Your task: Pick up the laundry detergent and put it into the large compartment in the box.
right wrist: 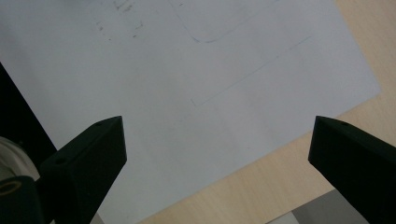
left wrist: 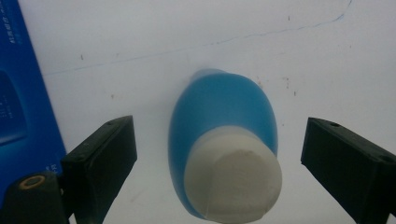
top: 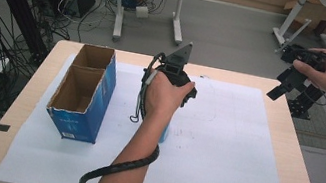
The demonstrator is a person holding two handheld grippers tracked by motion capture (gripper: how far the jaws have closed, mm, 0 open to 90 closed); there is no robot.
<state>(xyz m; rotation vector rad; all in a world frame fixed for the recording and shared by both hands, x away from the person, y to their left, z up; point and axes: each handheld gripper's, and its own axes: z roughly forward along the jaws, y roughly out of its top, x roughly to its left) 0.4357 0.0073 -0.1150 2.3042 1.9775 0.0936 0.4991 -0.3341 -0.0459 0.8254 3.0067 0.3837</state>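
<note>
A blue bottle (left wrist: 223, 112) with a white cap (left wrist: 233, 179) stands on the white sheet, seen from above in the left gripper view. My left gripper (left wrist: 217, 135) points down over it with one jaw on each side, and a gap shows between each pad and the bottle. In the high view the left gripper (top: 177, 71) sits at mid-table under the hand, and a sliver of the bottle (top: 164, 133) shows beside the wrist. My right gripper (top: 286, 85) hangs open above the table's far right edge, and the right gripper (right wrist: 217, 140) has nothing between its jaws.
An open blue cardboard box (top: 84, 93) with two compartments stands left of the bottle, and its side (left wrist: 18, 93) lies close to my left jaw. A white sheet (top: 223, 142) covers most of the wooden table (top: 293, 145). Desks, computers and cables lie beyond.
</note>
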